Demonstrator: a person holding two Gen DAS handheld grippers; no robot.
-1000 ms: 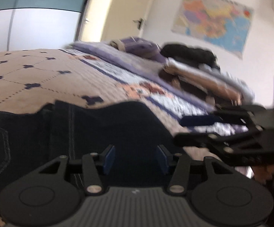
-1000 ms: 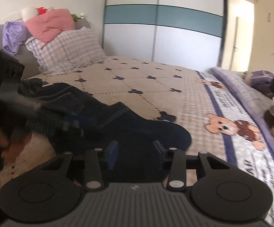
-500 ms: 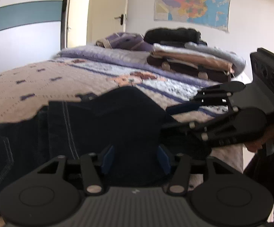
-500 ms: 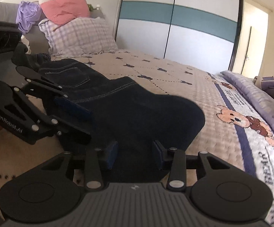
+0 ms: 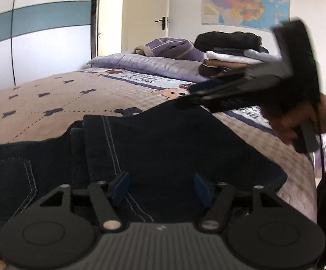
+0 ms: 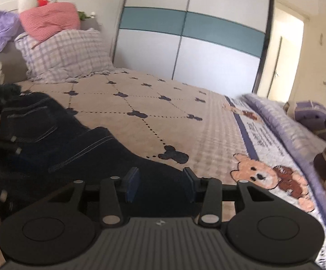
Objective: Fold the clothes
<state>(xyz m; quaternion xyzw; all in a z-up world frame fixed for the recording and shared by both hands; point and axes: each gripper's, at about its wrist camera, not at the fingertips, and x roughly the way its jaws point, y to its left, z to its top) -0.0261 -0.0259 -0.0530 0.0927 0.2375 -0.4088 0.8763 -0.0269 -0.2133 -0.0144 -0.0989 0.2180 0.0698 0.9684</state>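
Dark blue jeans (image 5: 174, 148) lie folded over on the beige bedspread (image 5: 50, 103), with the white-stitched seam and a back pocket toward the left. My left gripper (image 5: 161, 189) hovers open just above the denim, nothing between its blue pads (image 5: 120, 187). The right gripper (image 5: 196, 96) shows blurred at upper right, raised over the far fold, held by a hand (image 5: 297, 126). In the right wrist view the jeans (image 6: 84, 155) stretch away to the left. My right gripper (image 6: 161, 184) stands open over their near end, and the cloth lies below it, not pinched.
A stack of folded clothes (image 5: 230, 54) and a purple garment (image 5: 169, 49) rest on the lilac quilt (image 5: 151, 64) at the bed's end. Checked and red-striped pillows (image 6: 66, 54) lean at the headboard. A wardrobe (image 6: 185, 45) stands beyond the bed. Open bedspread (image 6: 174, 112) lies right of the jeans.
The right gripper has lifted off the fold and swung up and to the right. The left gripper has slid out to the left edge of the right wrist view. The jeans stay folded.
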